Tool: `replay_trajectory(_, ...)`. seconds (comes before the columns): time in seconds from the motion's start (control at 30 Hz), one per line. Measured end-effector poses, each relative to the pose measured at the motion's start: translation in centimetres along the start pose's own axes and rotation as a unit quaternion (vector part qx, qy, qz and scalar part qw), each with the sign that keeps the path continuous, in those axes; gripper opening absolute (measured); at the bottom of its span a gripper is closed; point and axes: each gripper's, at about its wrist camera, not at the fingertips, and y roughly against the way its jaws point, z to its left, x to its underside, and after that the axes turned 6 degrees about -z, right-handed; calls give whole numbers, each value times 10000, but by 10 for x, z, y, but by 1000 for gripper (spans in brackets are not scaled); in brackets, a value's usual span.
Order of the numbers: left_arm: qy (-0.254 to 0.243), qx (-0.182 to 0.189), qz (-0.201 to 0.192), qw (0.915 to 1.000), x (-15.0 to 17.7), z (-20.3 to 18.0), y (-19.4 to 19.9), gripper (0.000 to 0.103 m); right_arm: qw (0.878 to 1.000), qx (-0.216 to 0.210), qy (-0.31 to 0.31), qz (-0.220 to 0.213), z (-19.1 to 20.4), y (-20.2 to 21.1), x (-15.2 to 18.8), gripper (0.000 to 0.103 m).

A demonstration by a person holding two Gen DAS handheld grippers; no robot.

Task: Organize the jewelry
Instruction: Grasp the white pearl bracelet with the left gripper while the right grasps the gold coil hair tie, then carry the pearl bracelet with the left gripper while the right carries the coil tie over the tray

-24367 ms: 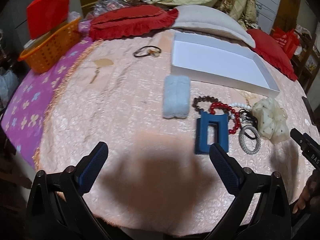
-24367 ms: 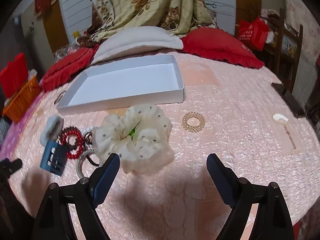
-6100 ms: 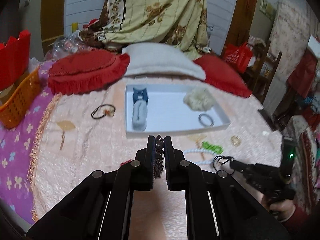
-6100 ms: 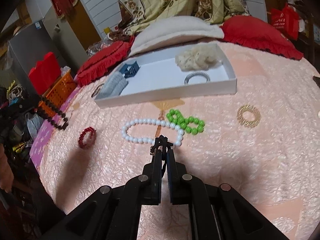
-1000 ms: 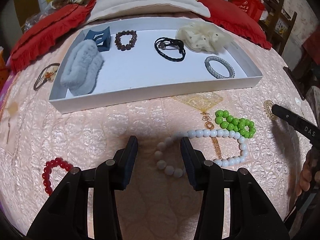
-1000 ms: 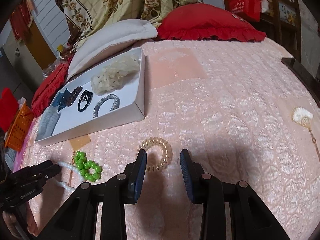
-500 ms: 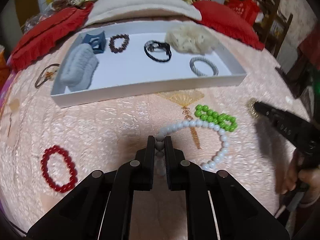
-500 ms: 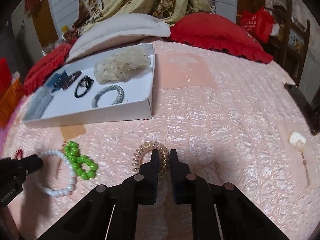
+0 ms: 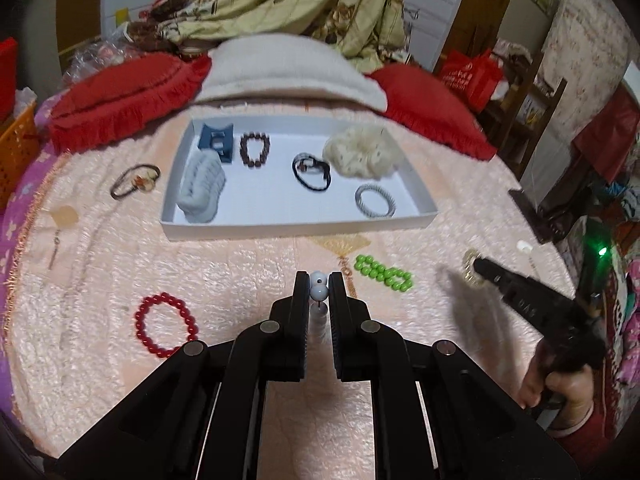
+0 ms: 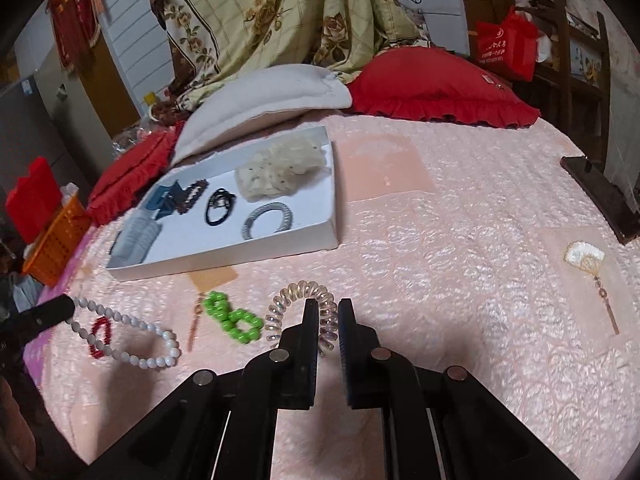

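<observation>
My left gripper [image 9: 319, 285] is shut on a white bead necklace [image 9: 319, 291]; in the right wrist view the necklace [image 10: 166, 334] hangs in a loop from that gripper [image 10: 69, 306] above the pink bedspread. My right gripper [image 10: 328, 312] is shut on a clear spiral hair tie [image 10: 296, 289], lifted a little off the bed; it shows at the right [image 9: 478, 267] of the left wrist view. A green bead bracelet [image 9: 384, 274] and a red bead bracelet [image 9: 166, 330] lie on the bedspread. The white tray [image 9: 300, 233] holds a blue clip, brown bracelet, black hair tie, cream scrunchie, grey fuzzy piece and silver bracelet.
A dark hair tie with an ornament [image 9: 136, 180] lies left of the tray. Red cushions [image 10: 436, 84] and a white pillow [image 10: 264, 100] line the far edge. An orange basket [image 10: 56, 240] stands at the left and a dark stand [image 10: 600, 196] at the right.
Both grippers rose from the bedspread. The left one lifted the white necklace off the bed; the right one lifted the spiral hair tie. The tray now looks farther away.
</observation>
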Motion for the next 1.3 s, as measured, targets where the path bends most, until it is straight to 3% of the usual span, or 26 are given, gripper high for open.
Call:
replay_trajectory(0.23, 66, -20, -444, 9990, -11, 7, 43, 8, 9998, -197, -50, -63, 10, 17, 4, 9)
replay_trajectory(0.57, 105, -190, -634, 9978, -11, 17, 68, 8, 9987, -491, 46, -128, 30, 34, 5, 9)
replay_trajectory(0.9, -111, -343, -612, 9975, -17, 17, 61, 8, 9976, -640, 245, -96, 52, 31, 0, 9)
replay_trajectory(1.1, -206, -217, -485, 9984, -42, 17, 42, 8, 9961, -831, 288, -39, 63, 18, -19, 9)
replay_trajectory(1.3, -495, -329, -475, 9971, -75, 6, 19, 8, 9948, -984, 247, 61, 73, -5, -41, 9)
